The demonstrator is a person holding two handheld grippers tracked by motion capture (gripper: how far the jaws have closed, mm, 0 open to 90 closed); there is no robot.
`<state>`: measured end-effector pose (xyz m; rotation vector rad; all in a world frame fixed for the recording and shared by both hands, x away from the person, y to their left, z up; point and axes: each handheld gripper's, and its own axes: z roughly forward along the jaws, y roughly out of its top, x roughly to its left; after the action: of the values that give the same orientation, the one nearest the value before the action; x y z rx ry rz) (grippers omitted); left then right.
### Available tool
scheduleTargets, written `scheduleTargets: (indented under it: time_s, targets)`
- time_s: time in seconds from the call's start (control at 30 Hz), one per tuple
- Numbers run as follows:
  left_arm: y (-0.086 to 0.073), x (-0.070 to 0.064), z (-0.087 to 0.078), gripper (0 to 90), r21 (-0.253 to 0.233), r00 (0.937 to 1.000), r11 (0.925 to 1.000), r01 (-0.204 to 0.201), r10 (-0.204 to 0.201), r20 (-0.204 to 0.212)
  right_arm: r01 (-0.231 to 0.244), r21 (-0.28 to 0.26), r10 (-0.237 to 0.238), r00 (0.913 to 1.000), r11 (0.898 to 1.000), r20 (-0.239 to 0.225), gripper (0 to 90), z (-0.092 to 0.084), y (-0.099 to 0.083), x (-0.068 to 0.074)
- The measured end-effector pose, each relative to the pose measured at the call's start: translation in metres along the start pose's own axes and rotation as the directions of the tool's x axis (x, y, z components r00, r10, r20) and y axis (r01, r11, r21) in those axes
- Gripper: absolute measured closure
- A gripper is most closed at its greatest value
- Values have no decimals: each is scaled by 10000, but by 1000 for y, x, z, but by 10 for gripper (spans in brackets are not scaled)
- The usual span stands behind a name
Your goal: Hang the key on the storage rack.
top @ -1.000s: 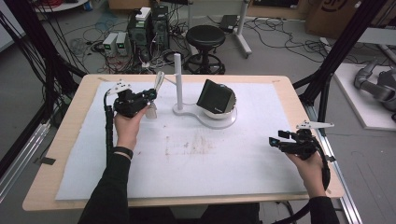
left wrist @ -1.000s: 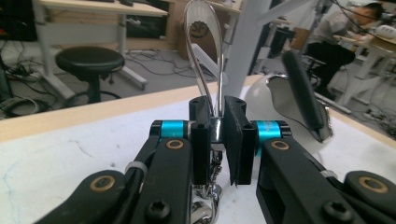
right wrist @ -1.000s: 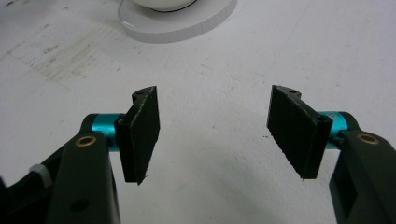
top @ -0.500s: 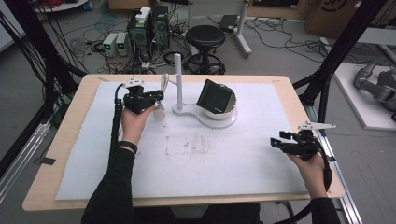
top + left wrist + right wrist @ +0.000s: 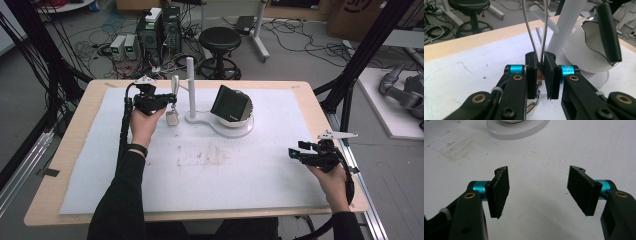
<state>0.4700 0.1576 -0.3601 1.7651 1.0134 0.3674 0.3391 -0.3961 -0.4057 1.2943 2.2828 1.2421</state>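
Left gripper [image 5: 540, 75] pinches the keyring [image 5: 537, 30] at the stand's [image 5: 190, 80] nine o'clock, still unhung; right gripper [image 5: 537, 192] idles spread.

We saw a pale wooden tabletop [image 5: 75, 150] under a white mat [image 5: 280, 165] with a brownish stain [image 5: 202, 156]. The stand [image 5: 192, 90] was white, the mirror [image 5: 231, 104] dark. Both grippers were black with turquoise collars; the keyring loop [image 5: 537, 30] was silver.
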Motion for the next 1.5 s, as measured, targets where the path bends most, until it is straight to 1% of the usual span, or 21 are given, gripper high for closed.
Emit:
scheduleTargets:
  time_s: [0.07,0.33,0.4,0.63,0.67,0.7,0.73,0.77,0.83,0.87,0.9,0.93,1.0,1.1,1.17,1.2,1.23,1.33,1.4,1.47,1.5]
  targets:
    - [1,0,1,812,124,10000,9999,-21,21,21,-2,-35,3,10000,10000,23,349,0,0,-1]
    - [2,0,2,812,192,10000,9998,20,-22,94,-10,7,10,10000,10000,-7,349,0,0,0]
    - [2,1,-1,813,248,9999,9997,34,-37,137,-11,17,11,10000,10000,-6,349,0,0,0]
    - [5,6,-9,815,392,10000,9992,43,-45,45,31,26,-31,10000,10000,18,348,0,-1,0]
    - [8,7,-10,815,723,10000,9974,34,-38,49,31,25,-31,10000,10000,18,348,0,-1,0]
    - [8,7,-10,815,723,10000,9974,34,-38,49,18,44,-18,10000,10000,19,348,1,-1,0]
    - [11,5,-10,815,943,9998,9954,-186,190,-40,-1,63,1,10000,10000,9,348,1,-1,0]
    - [14,4,-10,815,1056,9992,9937,-377,386,-66,-1,63,1,10000,10000,9,348,1,-1,0]
    - [19,3,-9,815,1252,9993,9914,-376,363,126,39,91,-39,10000,10000,3,348,2,-1,0]
    - [23,4,-8,815,1520,9991,9875,-415,392,177,39,102,-39,10000,9999,5,348,2,-1,0]
    - [24,4,-8,815,1682,9991,9849,-398,374,178,37,103,-37,10000,9999,5,348,2,-1,0]
    - [25,5,-7,815,1750,9993,9839,-367,348,137,33,111,-33,10000,9999,1,348,2,-1,0]
    - [27,8,-7,815,1917,9994,9810,-304,272,191,52,103,-52,10000,9999,0,348,1,-1,0]
    - [29,11,-7,815,2087,9993,9775,-321,273,257,-18,101,18,10000,9999,17,348,1,-2,-1]
    - [32,11,-6,815,2260,9990,9734,-384,319,324,-39,115,39,10000,9999,32,348,0,-3,-2]
    - [32,11,-6,815,2260,9990,9734,-384,319,324,-41,131,40,10000,9999,23,348,0,-3,-2]
    - [35,11,-4,815,2417,9988,9695,-406,331,350,-57,143,56,10000,9999,22,348,0,-3,-2]
    - [38,13,-3,815,2512,9988,9673,-358,258,428,-48,139,47,10000,9999,15,347,0,-3,-2]
    - [42,15,-1,815,2799,9982,9594,-343,193,562,-37,138,37,10000,9999,13,347,0,-4,-2]
    - [45,15,-1,815,3016,9978,9525,-416,240,618,-32,133,32,10000,9999,23,347,0,-4,-3]
    - [45,15,-1,815,3016,9978,9525,-416,240,618,-32,133,32,10000,9999,23,347,0,-4,-3]
